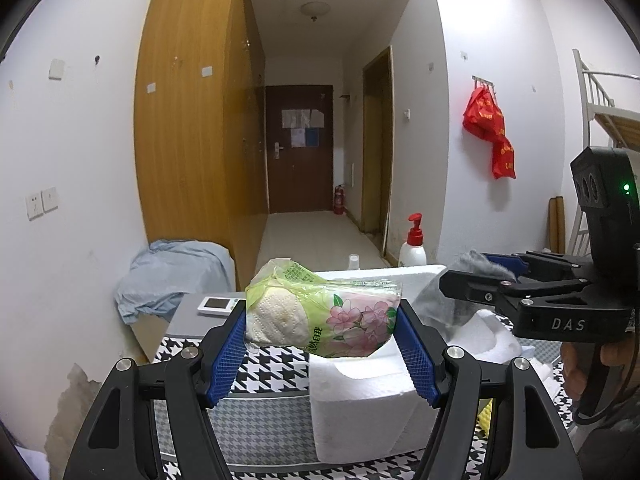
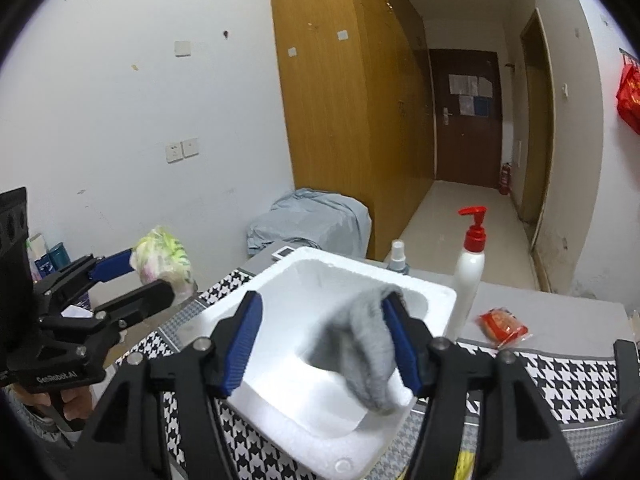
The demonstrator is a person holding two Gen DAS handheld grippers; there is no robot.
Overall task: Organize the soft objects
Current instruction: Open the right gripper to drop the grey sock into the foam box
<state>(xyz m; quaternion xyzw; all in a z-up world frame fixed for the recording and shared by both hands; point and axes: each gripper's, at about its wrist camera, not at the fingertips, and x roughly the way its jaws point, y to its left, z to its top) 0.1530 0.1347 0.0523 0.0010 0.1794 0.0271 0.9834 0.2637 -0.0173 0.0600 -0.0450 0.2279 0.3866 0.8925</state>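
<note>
Sock [image 2: 366,344] blurred by right tongs [image 2: 326,340], foam box [image 2: 420,292] below.

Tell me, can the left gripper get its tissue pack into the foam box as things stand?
Probably not cleanly yet: the right gripper hangs open over the foam box with the grey sock between its fingers. The left gripper holds the tissue pack beside it.

A tall wooden wardrobe [image 1: 192,120] is being shown against white walls [image 1: 72,140]. Right of the wardrobe, a tiled corridor floor [image 1: 316,232] is seen running to a dark brown door [image 1: 300,148]. Above that corridor a ceiling lamp [image 1: 315,10] is being glimpsed; beside the wardrobe's foot, a cloth-draped box [image 1: 172,276] is being caught.
</note>
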